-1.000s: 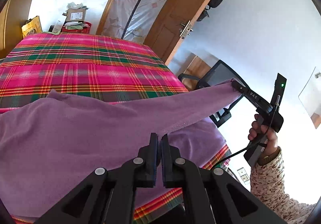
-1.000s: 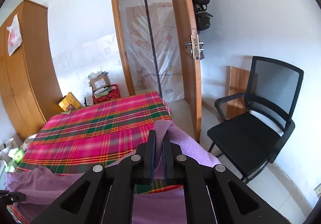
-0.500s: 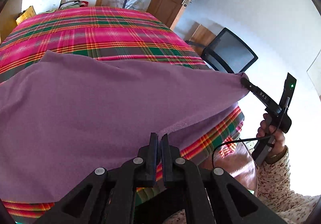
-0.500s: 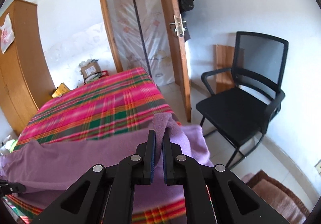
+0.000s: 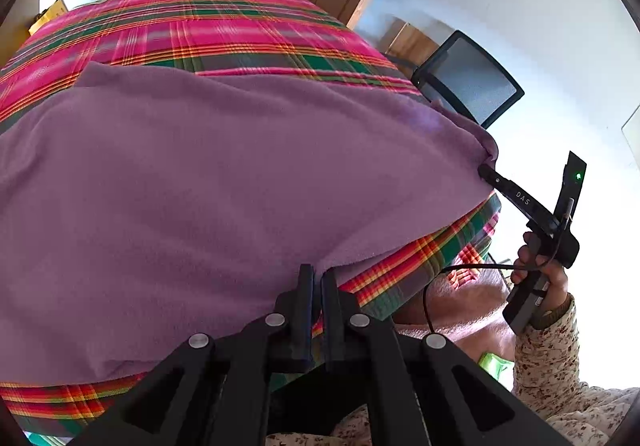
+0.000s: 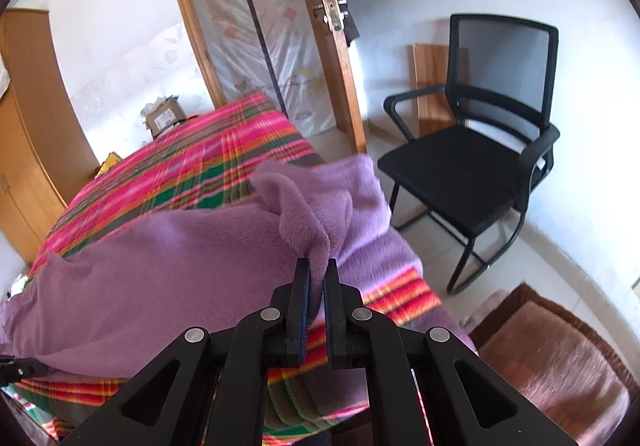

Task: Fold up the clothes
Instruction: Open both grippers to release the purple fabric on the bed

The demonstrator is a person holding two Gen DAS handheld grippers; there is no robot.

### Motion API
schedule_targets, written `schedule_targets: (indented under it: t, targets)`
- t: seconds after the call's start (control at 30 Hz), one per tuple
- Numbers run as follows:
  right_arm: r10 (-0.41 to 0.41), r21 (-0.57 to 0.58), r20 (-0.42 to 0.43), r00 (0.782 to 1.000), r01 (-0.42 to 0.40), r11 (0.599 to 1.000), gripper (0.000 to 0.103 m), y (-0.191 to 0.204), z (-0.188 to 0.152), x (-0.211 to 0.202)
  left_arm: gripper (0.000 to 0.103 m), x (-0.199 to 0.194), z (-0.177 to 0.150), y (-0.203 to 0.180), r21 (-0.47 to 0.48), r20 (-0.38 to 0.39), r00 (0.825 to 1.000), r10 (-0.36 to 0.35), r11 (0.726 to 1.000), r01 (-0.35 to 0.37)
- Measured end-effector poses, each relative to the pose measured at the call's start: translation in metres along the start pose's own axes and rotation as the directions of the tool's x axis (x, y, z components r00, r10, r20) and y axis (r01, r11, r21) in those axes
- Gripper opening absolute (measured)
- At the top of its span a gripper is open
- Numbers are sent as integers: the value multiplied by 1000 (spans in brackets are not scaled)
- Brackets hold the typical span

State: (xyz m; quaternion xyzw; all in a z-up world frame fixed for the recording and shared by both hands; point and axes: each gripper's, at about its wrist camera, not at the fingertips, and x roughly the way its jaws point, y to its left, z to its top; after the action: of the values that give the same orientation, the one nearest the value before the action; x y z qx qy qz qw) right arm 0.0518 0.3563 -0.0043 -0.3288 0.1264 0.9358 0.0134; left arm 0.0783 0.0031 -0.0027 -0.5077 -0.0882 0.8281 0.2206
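**Purple cloth spread on bed, both grippers clamped**

The cloth (image 5: pixel 224 182) lies across the plaid bed (image 5: pixel 208 26), covering its near part. The left gripper (image 5: pixel 317 274) has its fingers nearly closed, pinching the cloth's near edge. The right gripper (image 6: pixel 316 270) is likewise closed on a bunched corner at the bed's right side. A black chair (image 6: pixel 480 150) stands beside the bed.

A plain purple fleece cloth (image 5: pixel 224 182) covers the bed's pink, green and orange plaid cover (image 5: pixel 208 26). At right, a black chair (image 6: pixel 480 150); lower right, a brown mat (image 6: pixel 556 358).
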Motion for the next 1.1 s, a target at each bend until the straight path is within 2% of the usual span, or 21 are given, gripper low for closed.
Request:
schedule_targets:
  t: [0.2,0.27,0.33,0.47,0.63,0.7,0.8,0.93,1.0,1.1]
  targets:
    - [51,40,-52,997,-49,998,9,-11,-1,1,4,2,-1,0,6,-28,999,-18,1000,18]
    - [52,44,-68,996,-49,998,15,-16,1,-2,4,0,0,2,-2,-29,999,-35,999,35]
    - [28,39,-72,997,-25,999,28,-16,5,-6,5,-3,2,3,-4,-29,998,-46,999,46]
    - [27,-14,-27,999,-28,1000,29,-9,18,-21,6,-13,5,-4,35,-12,999,-48,998,48]
    - [50,-89,55,997,-45,995,31,13,57,-36,8,-23,7,-8,70,-11,998,-69,995,70]
    - [64,-118,62,996,-57,991,32,22,71,-35,8,-24,7,-8,76,-22,996,-81,994,83]
    - [65,-197,-1,998,-64,978,33,39,81,-13,8,-20,10,-11,79,-33,995,-99,992,101]
    - [-4,-300,-117,993,-31,953,33,59,76,26,8,-16,18,-17,95,-39,994,-105,990,108]
    - [-18,-348,-162,987,-40,937,33,66,69,40,8,-14,22,-20,103,-43,993,-108,988,112]
    - [-48,-364,-196,979,-27,931,32,66,65,54,8,-11,28,-25,114,-48,993,-112,987,117]
